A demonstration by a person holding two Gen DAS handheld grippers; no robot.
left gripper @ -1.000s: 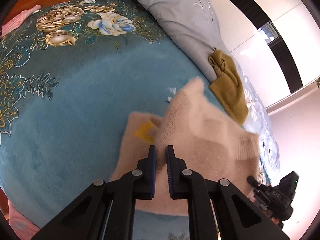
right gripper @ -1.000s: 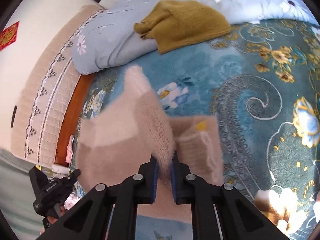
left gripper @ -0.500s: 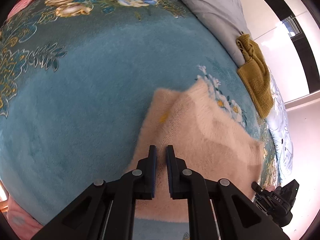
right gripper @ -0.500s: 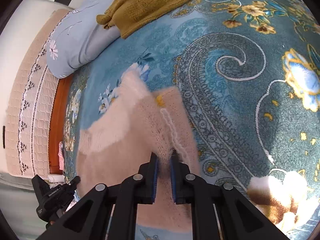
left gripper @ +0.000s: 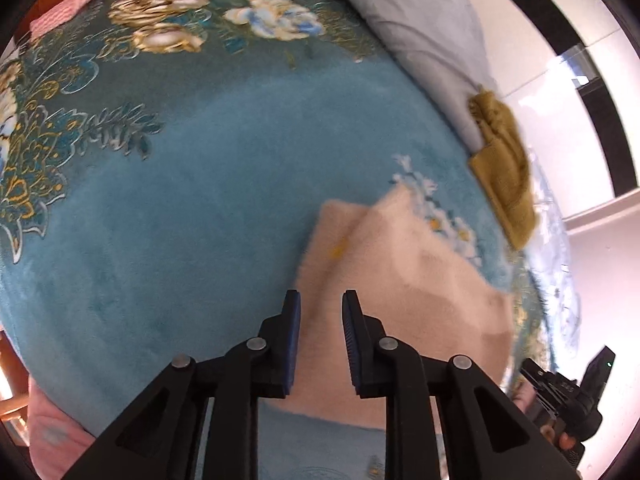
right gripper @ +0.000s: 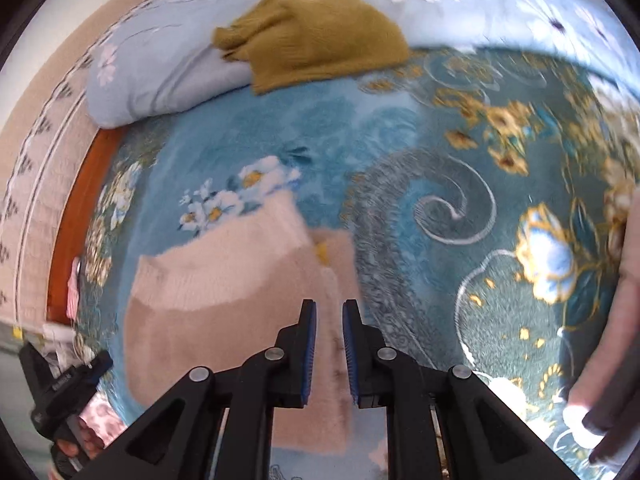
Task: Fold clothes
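Observation:
A fluffy beige sweater [left gripper: 420,280] lies folded on the teal flowered blanket [left gripper: 200,200], a small yellow tag [left gripper: 339,246] showing near its far edge. My left gripper [left gripper: 321,298] hovers over the sweater's near left part. Its jaws are opening, with a clear gap and no cloth pinched between the pads. In the right wrist view the same sweater [right gripper: 224,288] spreads to the left, with its tag [right gripper: 321,250] just ahead. My right gripper [right gripper: 329,306] stands over its right edge, jaws also opening, and nothing is pressed between the pads.
A mustard knit garment [right gripper: 316,36] rests against a pale blue flowered pillow [right gripper: 160,72] at the head of the bed. A wooden bed frame [right gripper: 80,184] runs along the left. Pink cloth [left gripper: 68,12] lies at the blanket's far corner. Beige fabric [right gripper: 628,280] fills the right edge.
Both grippers held a raised fold of the sweater, carried it over and lowered it. Now their jaws have parted, the cloth is released and the sweater lies flat.

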